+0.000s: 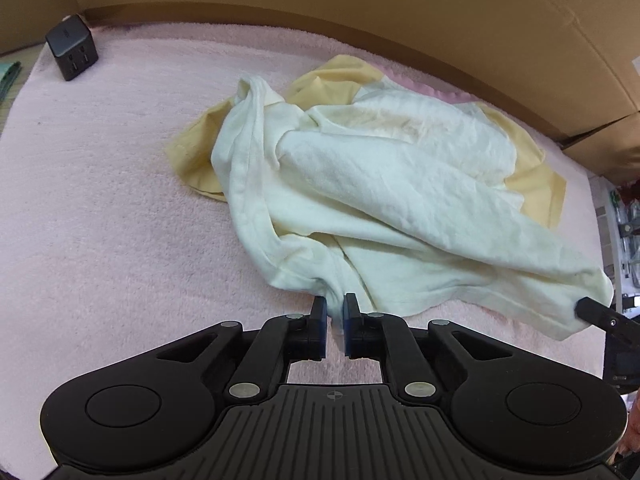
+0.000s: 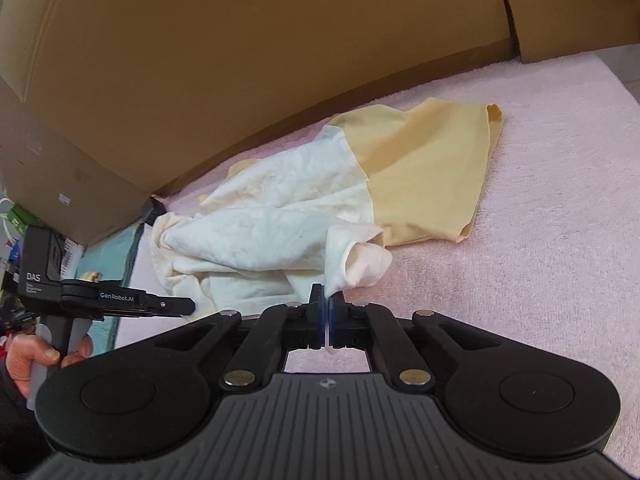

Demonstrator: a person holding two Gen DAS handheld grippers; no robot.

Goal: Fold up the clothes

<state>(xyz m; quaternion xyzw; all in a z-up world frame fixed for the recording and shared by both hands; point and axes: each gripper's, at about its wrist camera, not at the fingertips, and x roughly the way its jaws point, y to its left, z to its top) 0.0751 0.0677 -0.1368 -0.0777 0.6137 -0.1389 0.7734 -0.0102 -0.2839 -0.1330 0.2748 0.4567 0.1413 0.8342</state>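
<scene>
A crumpled garment, cream white with pale yellow panels, lies on a pink towel surface. My left gripper is shut on a bunched fold of its near white edge. At the frame's right edge my right gripper pinches another white corner. In the right wrist view, the right gripper is shut on a thin white flap beside a rolled cuff, and the garment spreads behind it with its yellow part to the right. My left gripper meets the cloth's left edge, a hand on its handle.
Cardboard boxes wall off the far side of the towel. A black cube charger sits at the far left corner. A teal cloth lies off the towel's edge. Bare pink towel extends to the right.
</scene>
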